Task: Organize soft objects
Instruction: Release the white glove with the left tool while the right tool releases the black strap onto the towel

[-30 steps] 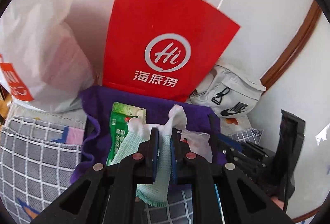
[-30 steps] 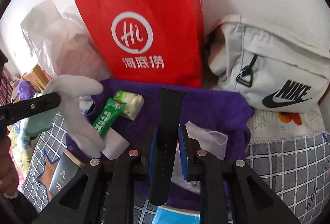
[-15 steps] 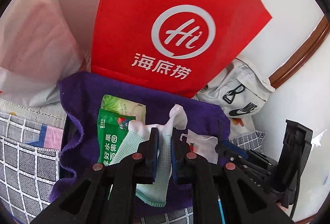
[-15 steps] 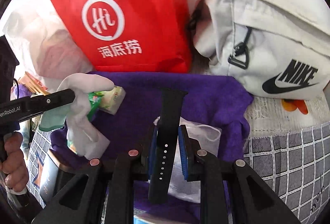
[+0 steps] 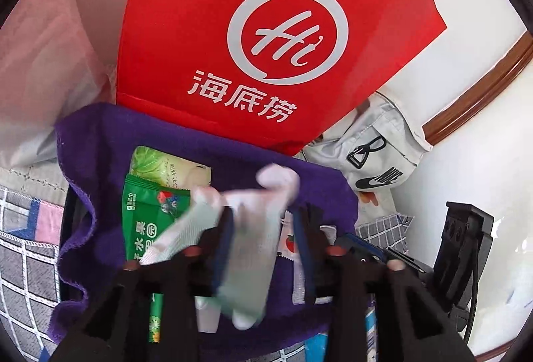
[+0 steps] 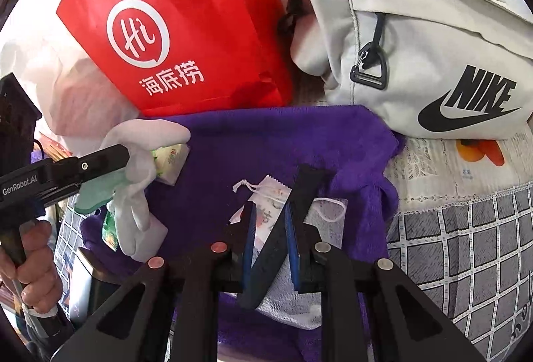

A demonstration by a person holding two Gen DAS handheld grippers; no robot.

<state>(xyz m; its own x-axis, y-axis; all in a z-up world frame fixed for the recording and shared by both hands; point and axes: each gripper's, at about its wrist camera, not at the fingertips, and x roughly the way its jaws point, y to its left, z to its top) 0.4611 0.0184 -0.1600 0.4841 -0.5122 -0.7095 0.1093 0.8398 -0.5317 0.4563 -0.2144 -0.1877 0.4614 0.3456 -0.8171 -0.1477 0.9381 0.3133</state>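
The red bag stands biggest, upright at the back, white logo and lettering facing me. Beside it on the right leans the pale sling bag with its black swoosh, resting against the wall. To the left of the red bag slumps a clear plastic bag. All of this sits on a grey checked cover.

In front of the red bag lies the purple towel, spread out and rumpled, its far edge touching the red bag's base. On it, toward the left, a green packet overlaps a paler green tissue pack. Nearer the middle lies a small white pouch with a drawstring, and a white mask just beside it.

My left claw has just been opening: its jaws now stand apart, with the white-and-mint glove hanging loose between them over the towel. In the left view the glove is blurred and no longer pinched on both sides; from the right view it still drapes over one finger of that claw, above the packets.

My right claw is nearly closed, pads pressed on a black strap, which runs tilted between them, its upper end sticking out over the pouch and its lower end below the jaws.

My hand grips the left claw's handle at the left edge.
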